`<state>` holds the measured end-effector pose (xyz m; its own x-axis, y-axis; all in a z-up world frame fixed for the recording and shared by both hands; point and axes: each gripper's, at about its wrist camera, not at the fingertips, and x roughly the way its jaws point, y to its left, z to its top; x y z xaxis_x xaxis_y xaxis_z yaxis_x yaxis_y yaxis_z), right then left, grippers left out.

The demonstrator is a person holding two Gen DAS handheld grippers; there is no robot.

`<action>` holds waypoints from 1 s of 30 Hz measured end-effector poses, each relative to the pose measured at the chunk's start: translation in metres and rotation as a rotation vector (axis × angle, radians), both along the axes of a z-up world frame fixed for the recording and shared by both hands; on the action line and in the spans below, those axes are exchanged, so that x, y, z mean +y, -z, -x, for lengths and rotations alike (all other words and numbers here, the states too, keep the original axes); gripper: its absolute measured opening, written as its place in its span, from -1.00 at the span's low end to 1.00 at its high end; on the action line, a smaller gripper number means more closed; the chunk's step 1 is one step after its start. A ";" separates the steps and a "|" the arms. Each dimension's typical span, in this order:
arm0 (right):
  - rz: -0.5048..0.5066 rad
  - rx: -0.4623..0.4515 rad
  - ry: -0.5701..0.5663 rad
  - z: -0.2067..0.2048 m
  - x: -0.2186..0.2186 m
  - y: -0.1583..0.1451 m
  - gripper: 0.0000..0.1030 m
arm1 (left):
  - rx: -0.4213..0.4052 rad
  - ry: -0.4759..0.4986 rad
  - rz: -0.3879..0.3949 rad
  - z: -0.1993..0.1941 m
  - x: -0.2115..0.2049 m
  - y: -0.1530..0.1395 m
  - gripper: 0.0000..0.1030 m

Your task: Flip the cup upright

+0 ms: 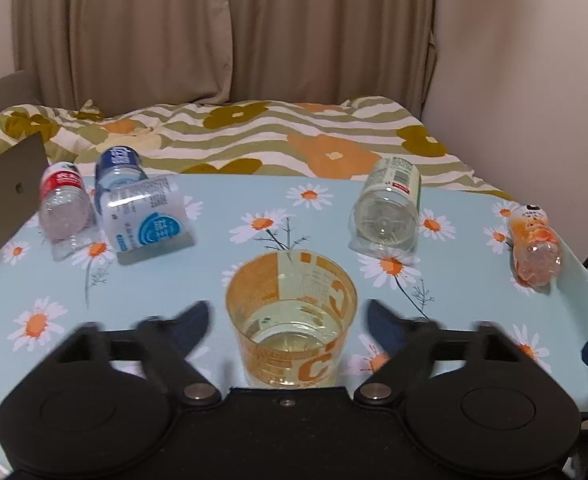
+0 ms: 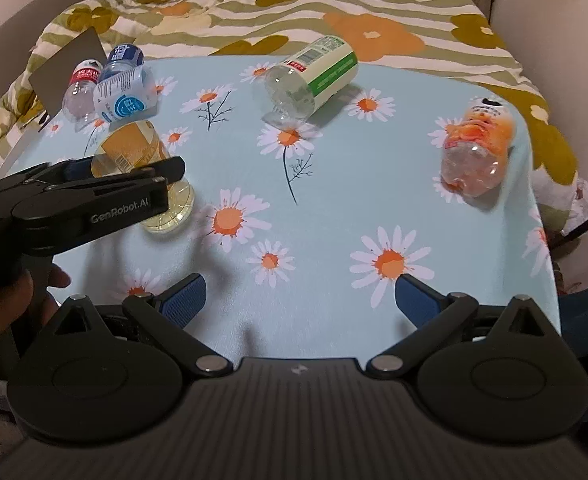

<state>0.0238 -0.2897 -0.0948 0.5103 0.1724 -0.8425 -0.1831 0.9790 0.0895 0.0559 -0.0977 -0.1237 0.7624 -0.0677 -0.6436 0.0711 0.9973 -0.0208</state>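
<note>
A clear plastic cup (image 1: 291, 320) with orange print stands upright on the daisy tablecloth, rim up. My left gripper (image 1: 287, 320) is open, its blue-padded fingers on either side of the cup with gaps to both walls. In the right wrist view the cup (image 2: 149, 168) sits at the left, partly hidden behind the left gripper (image 2: 133, 176). My right gripper (image 2: 300, 300) is open and empty, above the front middle of the table.
Several plastic bottles lie on the table: two (image 1: 59, 208) and a white-labelled one (image 1: 145, 216) at the back left, a green-labelled one (image 1: 390, 208) at the back right, an orange one (image 1: 534, 248) near the right edge. A laptop (image 1: 9, 196) stands at the left. A bed lies beyond.
</note>
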 end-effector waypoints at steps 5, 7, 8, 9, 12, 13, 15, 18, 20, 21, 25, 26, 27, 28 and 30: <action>-0.011 -0.025 0.036 0.008 -0.007 -0.015 1.00 | 0.006 0.027 -0.025 0.008 0.003 -0.020 0.83; -0.016 -0.038 0.055 0.011 -0.009 -0.026 1.00 | 0.013 0.033 -0.028 0.013 0.008 -0.035 0.83; -0.018 -0.046 0.062 0.012 -0.009 -0.032 1.00 | 0.013 0.035 -0.024 0.017 0.011 -0.045 0.83; -0.018 -0.054 0.068 0.013 -0.009 -0.038 1.00 | 0.013 0.037 -0.022 0.021 0.015 -0.053 0.83; -0.014 -0.082 0.088 0.016 -0.007 -0.057 1.00 | 0.035 0.053 -0.035 0.028 0.024 -0.079 0.83; -0.015 -0.094 0.092 0.017 -0.006 -0.064 1.00 | 0.044 0.057 -0.038 0.030 0.027 -0.087 0.83; -0.009 -0.116 0.104 0.020 -0.003 -0.075 1.00 | 0.062 0.060 -0.036 0.034 0.033 -0.098 0.84; 0.040 -0.126 0.141 0.023 0.004 -0.089 1.00 | 0.106 0.058 -0.018 0.038 0.045 -0.111 0.99; 0.057 -0.132 0.158 0.026 0.008 -0.094 1.00 | 0.122 0.054 -0.002 0.042 0.052 -0.115 1.00; 0.059 -0.135 0.164 0.028 0.011 -0.095 1.00 | 0.128 0.054 0.002 0.044 0.055 -0.117 1.00; 0.043 -0.130 0.184 0.035 0.017 -0.096 1.00 | 0.139 0.048 -0.019 0.053 0.062 -0.120 1.00; 0.043 -0.130 0.187 0.037 0.019 -0.096 1.00 | 0.138 0.048 -0.019 0.055 0.064 -0.120 1.00; 0.048 -0.132 0.189 0.039 0.021 -0.095 1.00 | 0.137 0.047 -0.017 0.057 0.067 -0.120 1.00; 0.055 -0.133 0.190 0.041 0.023 -0.095 1.00 | 0.136 0.047 -0.015 0.059 0.069 -0.119 1.00; 0.070 -0.137 0.192 0.044 0.028 -0.093 1.00 | 0.133 0.044 -0.015 0.063 0.074 -0.119 1.00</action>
<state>-0.0202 -0.2621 -0.0014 0.6387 0.0049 -0.7694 0.0010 1.0000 0.0072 -0.0067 -0.0237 -0.0050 0.6668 -0.0887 -0.7399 0.1122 0.9935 -0.0181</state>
